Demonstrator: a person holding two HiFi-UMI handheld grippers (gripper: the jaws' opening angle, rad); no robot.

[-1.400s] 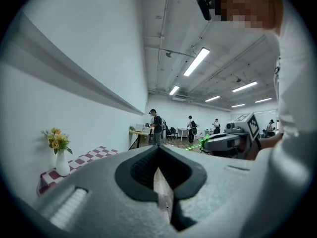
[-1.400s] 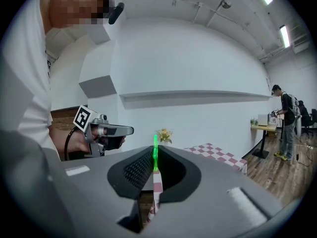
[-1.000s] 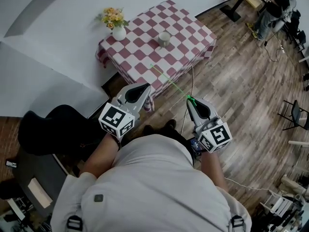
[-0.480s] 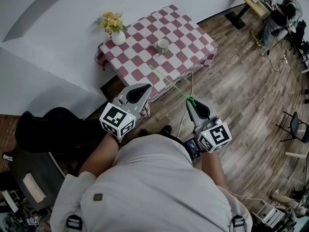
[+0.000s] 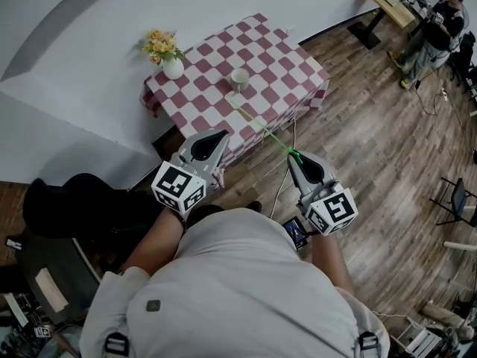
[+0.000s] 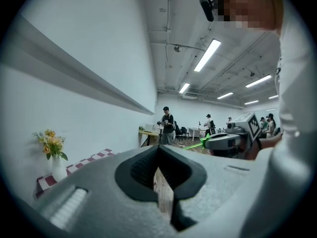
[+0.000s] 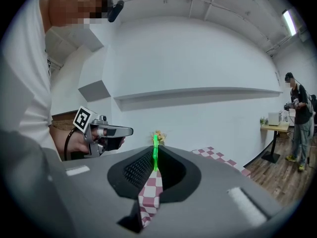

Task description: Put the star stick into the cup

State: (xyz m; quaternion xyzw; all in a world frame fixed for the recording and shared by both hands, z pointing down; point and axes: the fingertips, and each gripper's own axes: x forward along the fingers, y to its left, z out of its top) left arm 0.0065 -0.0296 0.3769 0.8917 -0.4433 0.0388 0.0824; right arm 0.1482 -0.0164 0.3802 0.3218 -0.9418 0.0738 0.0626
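The thin green star stick (image 5: 261,129) is clamped in my right gripper (image 5: 293,155), which is shut on its lower end. The stick slants up and left, and its far tip lies over the table's near edge. In the right gripper view the star stick (image 7: 155,156) stands upright between the jaws of the right gripper (image 7: 155,168). The white cup (image 5: 238,80) stands upright near the middle of the red-and-white checked table (image 5: 283,58). My left gripper (image 5: 214,134) is held off the table's near left corner; its jaws of the left gripper (image 6: 158,148) are shut on nothing.
A white vase of yellow flowers (image 5: 165,53) stands at the table's far left corner. A white wall runs behind the table. A cable (image 5: 287,170) trails over the wood floor. People stand by desks (image 5: 436,28) at the far right, and a chair (image 5: 455,189) is at the right edge.
In the head view the table, cup and vase have drifted slightly left. Both grippers keep the same pose, the right one still holding the stick.
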